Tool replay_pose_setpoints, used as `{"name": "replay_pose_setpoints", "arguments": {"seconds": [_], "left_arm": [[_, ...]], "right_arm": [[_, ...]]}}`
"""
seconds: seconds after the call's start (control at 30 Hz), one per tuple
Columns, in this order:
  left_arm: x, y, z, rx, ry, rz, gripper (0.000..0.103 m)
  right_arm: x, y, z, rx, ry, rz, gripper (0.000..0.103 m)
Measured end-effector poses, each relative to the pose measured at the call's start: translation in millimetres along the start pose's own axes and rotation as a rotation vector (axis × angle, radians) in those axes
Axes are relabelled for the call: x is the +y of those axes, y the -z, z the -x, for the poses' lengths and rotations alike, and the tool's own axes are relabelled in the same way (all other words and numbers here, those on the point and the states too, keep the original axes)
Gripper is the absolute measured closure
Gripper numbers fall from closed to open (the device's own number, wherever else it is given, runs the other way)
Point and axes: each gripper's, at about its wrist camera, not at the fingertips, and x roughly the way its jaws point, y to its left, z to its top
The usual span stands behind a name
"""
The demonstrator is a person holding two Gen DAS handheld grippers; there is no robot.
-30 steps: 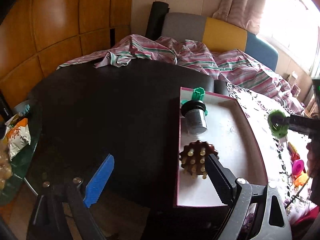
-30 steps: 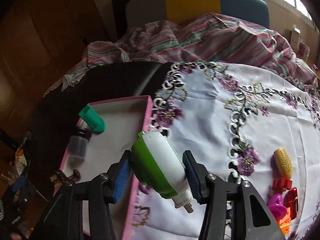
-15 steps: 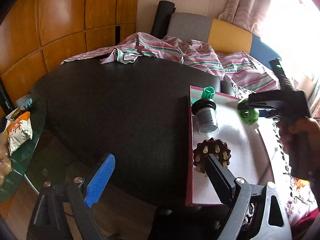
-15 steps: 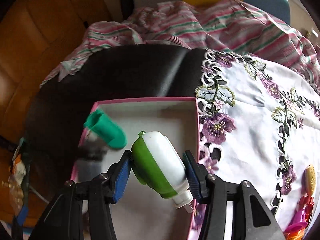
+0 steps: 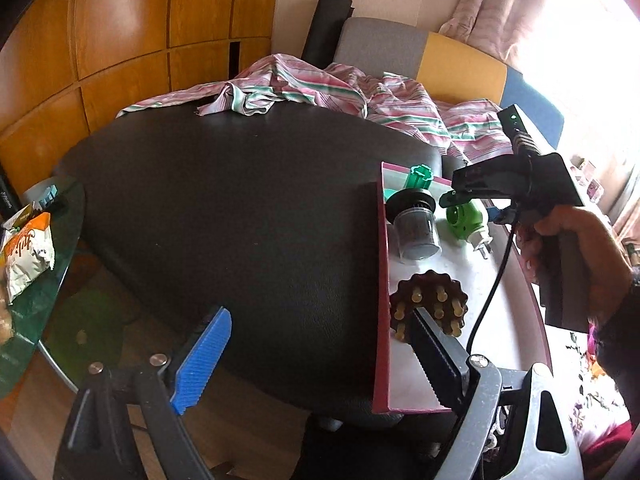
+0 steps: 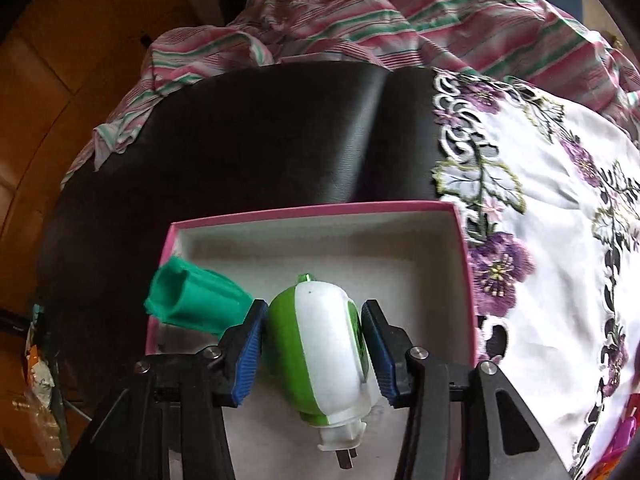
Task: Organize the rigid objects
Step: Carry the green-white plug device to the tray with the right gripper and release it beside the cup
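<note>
My right gripper [image 6: 313, 322] holds a green and white plug-in device [image 6: 320, 344] between its blue pads. Its jaws are closing a little on the device, low over the white floor of the pink-rimmed box [image 6: 312, 212]. In the left wrist view that device [image 5: 464, 220] hangs beside a clear jar with a black collar and green cap [image 5: 414, 224]. Nearer in the box lies a brown round brush with pale pegs [image 5: 430, 304]. My left gripper [image 5: 318, 316] stands open and empty at the box's near corner. Its black finger [image 5: 432, 344] is over the brush.
The box [image 5: 380, 280] lies on a black round table [image 5: 240, 208], next to a floral cloth [image 6: 560, 240]. Striped fabric [image 5: 320, 92] is piled at the far side. A person's hand [image 5: 568, 240] grips the right tool. Snack packets [image 5: 28, 248] lie on a glass table at the left.
My right gripper has carried the plug-in device from above the floral cloth leftward and down into the box. The device now sits straighter between the pads. The left gripper has stayed put.
</note>
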Motion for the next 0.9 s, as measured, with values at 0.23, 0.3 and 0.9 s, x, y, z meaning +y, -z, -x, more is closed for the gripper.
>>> {"name": "replay_pose_setpoints", "arguments": {"seconds": [0.23, 0.3, 0.9], "left_arm": [[0, 1, 3, -0.004, -0.005, 0.0, 0.013], [-1, 1, 4, -0.006, -0.006, -0.002, 0.013], [-16, 0, 20, -0.033, 0.0, -0.044, 0.013]], "right_arm": [[4, 5, 24, -0.071, -0.034, 0.025, 0.051], [4, 7, 33, -0.093, -0.043, 0.035, 0.046], [-37, 43, 96, -0.202, -0.036, 0.019, 0.045]]}}
